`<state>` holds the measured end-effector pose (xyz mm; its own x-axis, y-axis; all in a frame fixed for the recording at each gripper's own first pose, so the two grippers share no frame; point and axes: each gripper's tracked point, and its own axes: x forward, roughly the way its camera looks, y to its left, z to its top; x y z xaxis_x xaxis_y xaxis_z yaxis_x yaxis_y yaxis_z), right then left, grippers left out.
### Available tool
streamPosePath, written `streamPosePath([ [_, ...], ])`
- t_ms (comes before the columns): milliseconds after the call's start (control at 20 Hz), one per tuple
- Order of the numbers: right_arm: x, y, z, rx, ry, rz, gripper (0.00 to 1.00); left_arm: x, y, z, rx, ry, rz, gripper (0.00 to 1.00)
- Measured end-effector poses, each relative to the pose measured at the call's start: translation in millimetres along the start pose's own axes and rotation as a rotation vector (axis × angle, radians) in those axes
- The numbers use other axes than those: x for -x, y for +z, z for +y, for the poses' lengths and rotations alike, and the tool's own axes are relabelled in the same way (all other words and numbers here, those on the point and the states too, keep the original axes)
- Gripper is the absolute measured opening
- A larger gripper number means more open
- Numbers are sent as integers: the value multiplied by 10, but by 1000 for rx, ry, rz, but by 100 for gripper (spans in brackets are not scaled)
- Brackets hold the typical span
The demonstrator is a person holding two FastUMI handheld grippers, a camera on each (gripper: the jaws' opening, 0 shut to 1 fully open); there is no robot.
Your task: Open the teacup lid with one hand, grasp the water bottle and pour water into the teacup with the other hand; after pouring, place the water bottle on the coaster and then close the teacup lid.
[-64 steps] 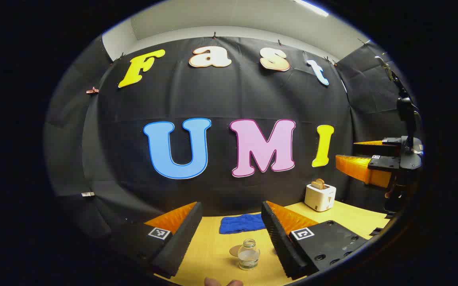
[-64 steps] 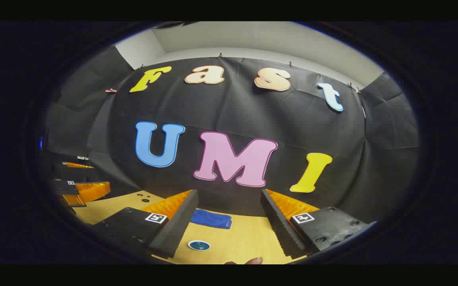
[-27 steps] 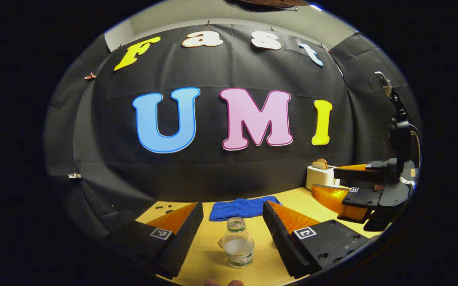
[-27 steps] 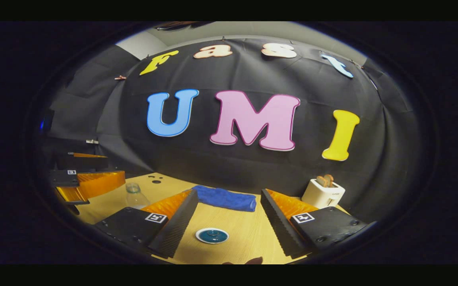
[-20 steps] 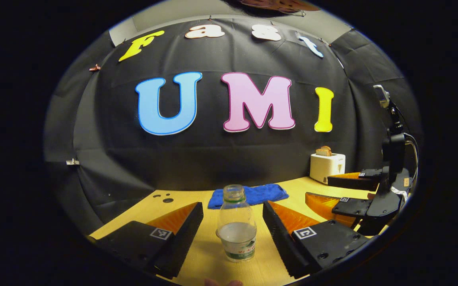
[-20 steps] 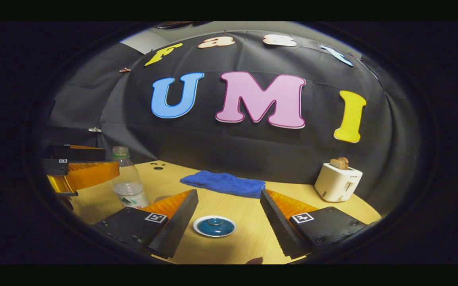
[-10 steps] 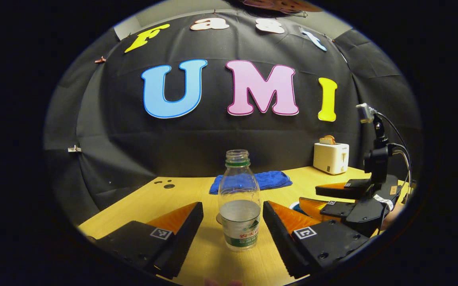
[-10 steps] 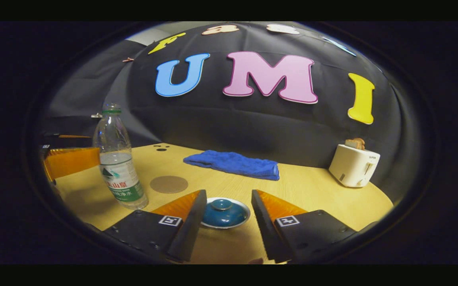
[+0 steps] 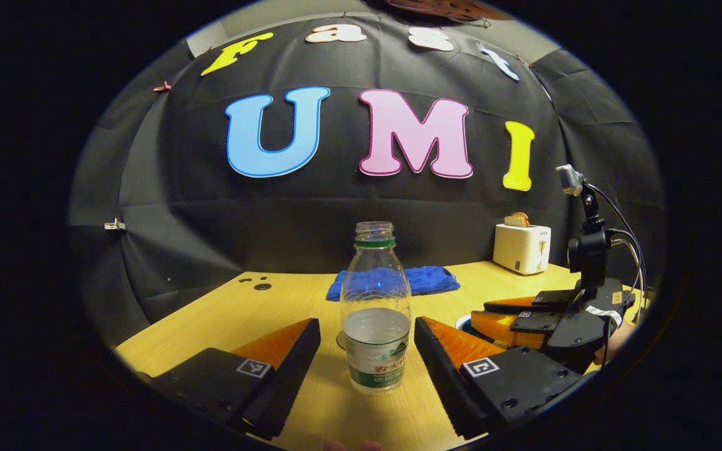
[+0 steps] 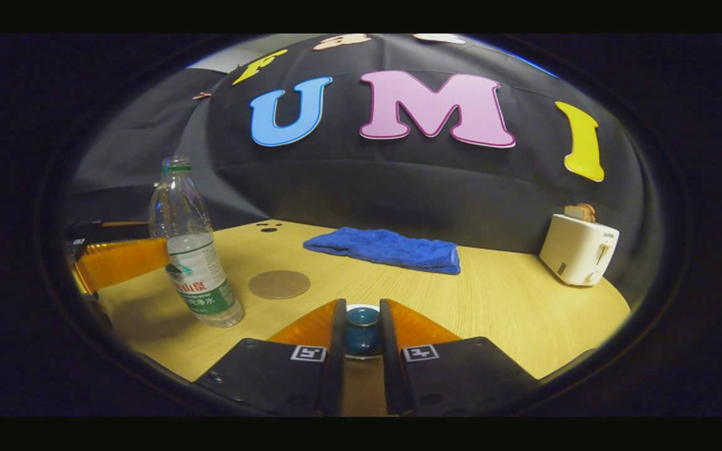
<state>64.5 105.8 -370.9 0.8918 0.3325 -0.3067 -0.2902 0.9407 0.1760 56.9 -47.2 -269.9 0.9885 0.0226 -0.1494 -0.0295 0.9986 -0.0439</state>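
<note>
A clear uncapped water bottle [image 9: 376, 338], part full, stands upright on the wooden table between the fingers of my open left gripper [image 9: 367, 326]; neither finger touches it. In the right gripper view the same bottle [image 10: 195, 250] stands at the left, with a round brown coaster [image 10: 279, 284] just beside it. My right gripper [image 10: 362, 307] is shut on the knob of the blue teacup lid [image 10: 362, 332], which sits low on the table. The cup beneath is mostly hidden by the fingers. From the left gripper view, the right gripper [image 9: 483, 315] is low at the right.
A folded blue towel [image 10: 386, 249] lies at the back of the table [image 10: 499, 294], near the black wall. A white toaster [image 10: 579, 247] with bread in it stands at the back right. The left gripper's finger [image 10: 123, 260] shows at the far left edge.
Both grippers came down to table height and forward. The left one now brackets the bottle. The right gripper's fingers closed from wide open onto the lid knob.
</note>
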Motion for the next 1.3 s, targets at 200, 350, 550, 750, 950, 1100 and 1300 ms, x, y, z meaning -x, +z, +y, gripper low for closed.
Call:
streamPosePath([
  [200, 16, 106, -7, -13, 5, -31, 31, -80, -24, -68, 6, -13, 3, 95],
  [350, 41, 226, -38, -11, -1, -59, 22, -177, -66, -105, 10, -14, 10, 95],
  [550, 165, 415, -160, -3, -25, -104, 31, -263, -156, -72, 15, 4, 24, 95],
  [750, 310, 556, -392, 1, -70, -136, 31, -323, -275, -42, 14, 19, 44, 95],
  [950, 428, 591, -668, 5, -127, -147, 24, -345, -296, -40, -5, 26, 63, 79],
  [1100, 490, 563, -836, 6, -158, -145, 31, -383, -275, 38, -129, 53, 84, 76],
  [1300, 559, 538, -1000, 10, -182, -141, 31, -447, -198, 269, -404, 124, 112, 76],
])
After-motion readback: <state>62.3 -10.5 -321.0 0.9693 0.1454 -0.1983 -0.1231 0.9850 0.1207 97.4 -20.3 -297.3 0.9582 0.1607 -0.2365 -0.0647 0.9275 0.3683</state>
